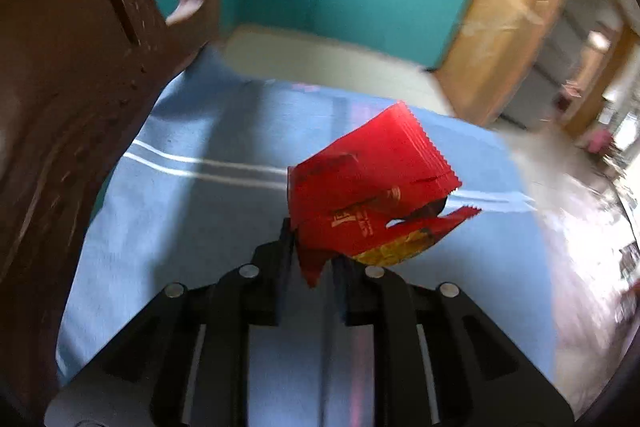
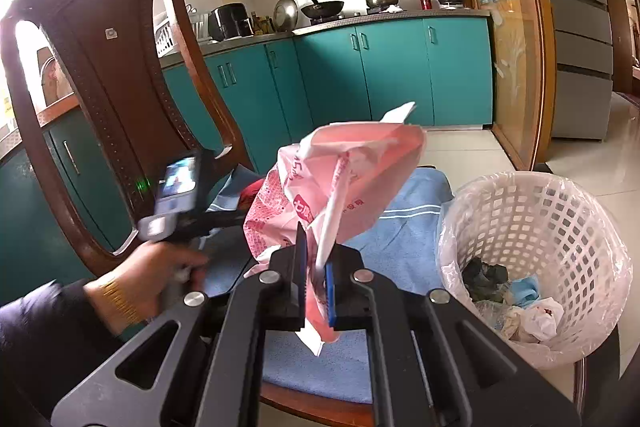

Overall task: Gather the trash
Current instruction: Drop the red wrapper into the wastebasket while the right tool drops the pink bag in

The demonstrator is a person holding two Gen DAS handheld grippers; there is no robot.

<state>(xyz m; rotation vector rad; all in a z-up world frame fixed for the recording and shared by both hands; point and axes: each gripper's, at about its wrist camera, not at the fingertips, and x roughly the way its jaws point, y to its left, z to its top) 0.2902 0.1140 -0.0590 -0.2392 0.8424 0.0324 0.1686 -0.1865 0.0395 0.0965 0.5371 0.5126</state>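
Observation:
My left gripper (image 1: 310, 251) is shut on a torn red snack wrapper (image 1: 368, 195) and holds it above a blue cushion (image 1: 192, 211) on a chair seat. My right gripper (image 2: 316, 267) is shut on a crumpled pink-and-white plastic bag (image 2: 340, 183), held above the same blue cushion (image 2: 400, 235). A white lattice waste basket (image 2: 532, 263) with a clear liner stands to the right of the chair, holding several pieces of trash. The left gripper's body (image 2: 180, 203) and the hand holding it show at the left of the right wrist view.
A dark wooden chair back (image 2: 104, 87) rises at the left, also close in the left wrist view (image 1: 68, 75). Teal kitchen cabinets (image 2: 380, 75) with pots on the counter stand behind. A glass door with a wooden frame (image 2: 516, 39) and tiled floor (image 2: 600, 155) are at the right.

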